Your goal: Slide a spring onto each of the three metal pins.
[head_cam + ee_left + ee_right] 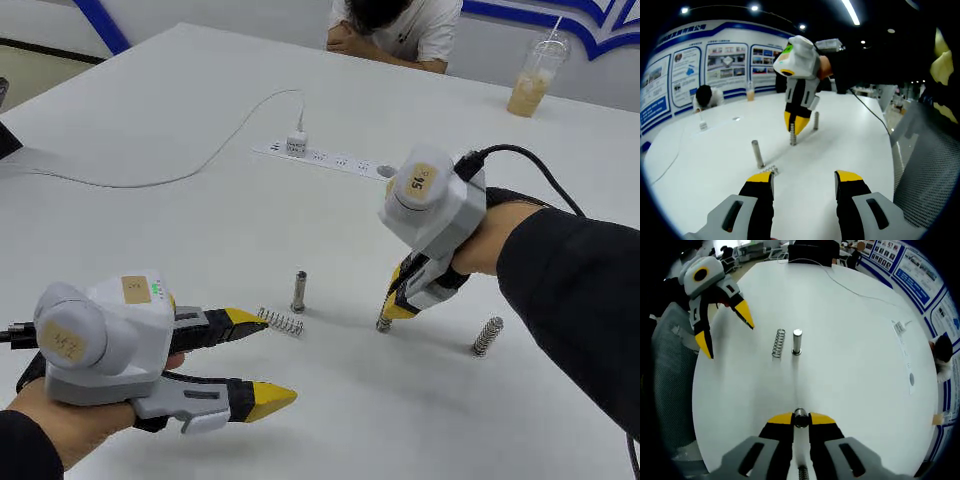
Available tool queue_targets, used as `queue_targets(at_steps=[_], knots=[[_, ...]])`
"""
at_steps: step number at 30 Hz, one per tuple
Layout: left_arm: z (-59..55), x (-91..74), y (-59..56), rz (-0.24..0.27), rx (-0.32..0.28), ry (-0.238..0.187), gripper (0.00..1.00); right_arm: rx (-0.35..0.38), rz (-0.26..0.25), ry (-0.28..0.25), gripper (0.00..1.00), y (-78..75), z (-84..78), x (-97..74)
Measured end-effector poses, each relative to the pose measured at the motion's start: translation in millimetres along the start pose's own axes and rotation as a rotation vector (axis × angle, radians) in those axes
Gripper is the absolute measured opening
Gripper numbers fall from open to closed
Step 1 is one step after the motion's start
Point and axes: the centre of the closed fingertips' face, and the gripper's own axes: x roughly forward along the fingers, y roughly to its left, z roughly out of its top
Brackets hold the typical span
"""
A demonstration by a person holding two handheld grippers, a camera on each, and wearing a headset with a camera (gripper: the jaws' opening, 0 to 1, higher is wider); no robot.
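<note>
Two pins look sprung already, so the last is in hand: the bare pin [299, 291] stands upright mid-table, the loose spring [281, 321] lying just near-left of it. The right gripper [390, 310] points steeply down, jaws closed on the top of the held pin [384, 324], coils round its base; the finished pin [487, 336] leans further right. The left gripper [258, 360] lies level, jaws wide, near the loose spring, which wants grasping and threading next

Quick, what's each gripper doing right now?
Left gripper: open, holding nothing.
Right gripper: jaws shut on an upright pin.
</note>
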Motion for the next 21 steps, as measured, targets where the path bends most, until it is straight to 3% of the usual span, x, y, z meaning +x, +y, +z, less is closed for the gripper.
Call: queue_targets(at_steps=[21], knots=[[-2.1, -1.4, 1.6, 0.007, -0.004, 0.003, 0.50, 0.002, -0.003, -0.005, 0.17, 0.2, -3.6, 6.9]])
